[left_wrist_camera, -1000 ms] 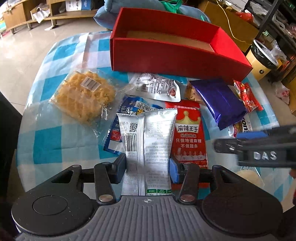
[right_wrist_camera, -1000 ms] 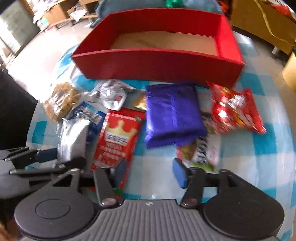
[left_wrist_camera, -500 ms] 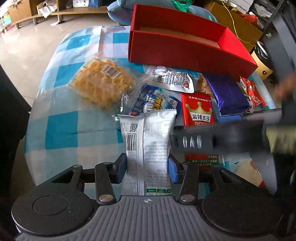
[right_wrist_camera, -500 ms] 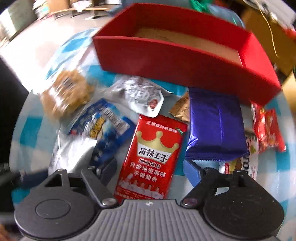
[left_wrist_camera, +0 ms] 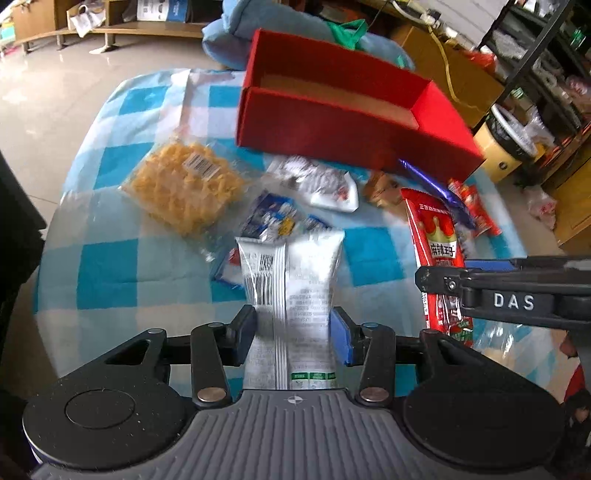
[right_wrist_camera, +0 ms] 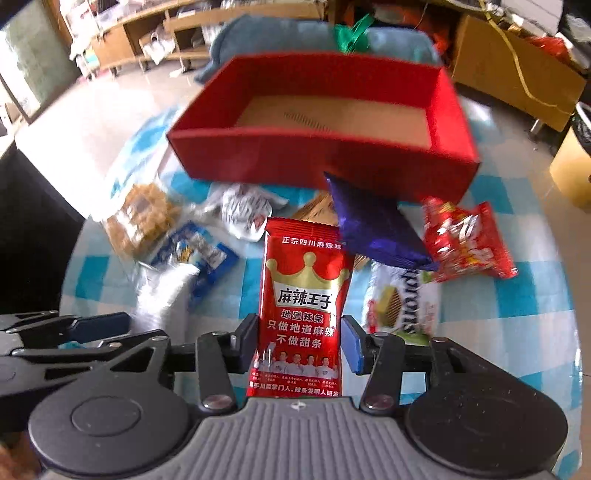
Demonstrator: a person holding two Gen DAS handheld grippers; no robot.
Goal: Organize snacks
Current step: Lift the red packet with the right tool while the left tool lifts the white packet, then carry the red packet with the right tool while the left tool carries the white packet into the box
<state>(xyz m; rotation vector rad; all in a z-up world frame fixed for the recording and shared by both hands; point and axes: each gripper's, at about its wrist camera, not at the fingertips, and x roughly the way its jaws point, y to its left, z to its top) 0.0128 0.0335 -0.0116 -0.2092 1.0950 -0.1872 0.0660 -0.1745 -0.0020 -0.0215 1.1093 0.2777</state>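
Both tools (left_wrist_camera: pixel 293 334) (right_wrist_camera: pixel 301 341) clamped, angled downward

A glossy pale tiled floor (left_wrist_camera: pixel 55 85) reflects daylight at the far left. Low light-wood shelving (left_wrist_camera: pixel 122 27) runs along the far wall. At the right stand a tall black metal rack (left_wrist_camera: pixel 535 48), a brown cardboard box (right_wrist_camera: pixel 517 70) and a lined yellow bin (left_wrist_camera: pixel 506 144).

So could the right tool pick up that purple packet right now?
Probably not yet: the right tool is shut on the red crown packet. The purple packet lies uncovered just ahead, so the path looks free once it lets go.
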